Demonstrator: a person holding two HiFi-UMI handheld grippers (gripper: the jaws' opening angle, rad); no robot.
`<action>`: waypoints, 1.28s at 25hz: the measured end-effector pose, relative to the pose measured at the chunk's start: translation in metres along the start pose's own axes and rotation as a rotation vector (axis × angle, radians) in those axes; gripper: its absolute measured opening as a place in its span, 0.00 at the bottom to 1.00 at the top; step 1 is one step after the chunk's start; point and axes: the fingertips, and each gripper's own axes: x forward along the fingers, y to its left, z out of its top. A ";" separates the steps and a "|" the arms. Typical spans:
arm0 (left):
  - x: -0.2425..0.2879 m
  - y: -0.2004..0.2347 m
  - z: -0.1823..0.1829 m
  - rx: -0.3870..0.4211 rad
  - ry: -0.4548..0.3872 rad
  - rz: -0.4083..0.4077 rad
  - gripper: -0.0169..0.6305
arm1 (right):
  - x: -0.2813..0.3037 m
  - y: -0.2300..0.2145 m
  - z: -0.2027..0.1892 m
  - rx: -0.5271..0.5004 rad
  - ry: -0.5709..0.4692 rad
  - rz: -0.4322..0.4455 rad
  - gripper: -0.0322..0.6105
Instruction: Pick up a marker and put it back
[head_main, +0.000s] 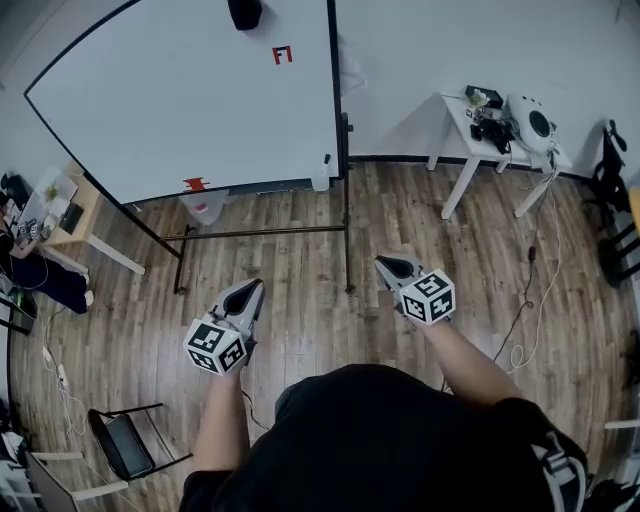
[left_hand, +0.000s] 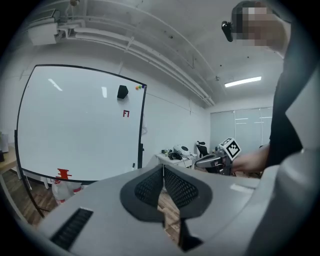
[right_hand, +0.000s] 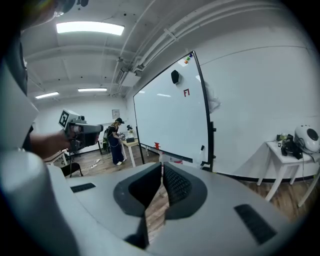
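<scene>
A red marker-like object (head_main: 195, 184) rests on the lower edge of the big whiteboard (head_main: 180, 90), far ahead of both grippers. It also shows small and red in the left gripper view (left_hand: 63, 174) and the right gripper view (right_hand: 157, 146). My left gripper (head_main: 252, 287) is held over the wood floor, shut with nothing between its fingers; its jaw tips touch in its own view (left_hand: 163, 167). My right gripper (head_main: 392, 264) hangs level with it to the right, also shut and empty (right_hand: 162, 167). Neither is near the board.
A black eraser (head_main: 245, 12) and a red mark (head_main: 283, 55) sit high on the board. A white bottle (head_main: 320, 178) stands at the tray's right end. A white table (head_main: 495, 140) with gear stands right, a folding chair (head_main: 125, 440) lower left. A person (right_hand: 117, 141) stands far off.
</scene>
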 end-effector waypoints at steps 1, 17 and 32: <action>0.002 -0.001 0.001 0.000 -0.004 0.001 0.05 | -0.003 -0.005 0.006 -0.001 -0.013 -0.007 0.06; 0.027 0.020 -0.006 -0.019 0.015 -0.007 0.05 | 0.022 -0.028 0.010 0.020 -0.003 -0.022 0.06; 0.083 0.114 -0.003 -0.020 0.034 -0.060 0.05 | 0.103 -0.067 0.028 0.062 0.021 -0.083 0.06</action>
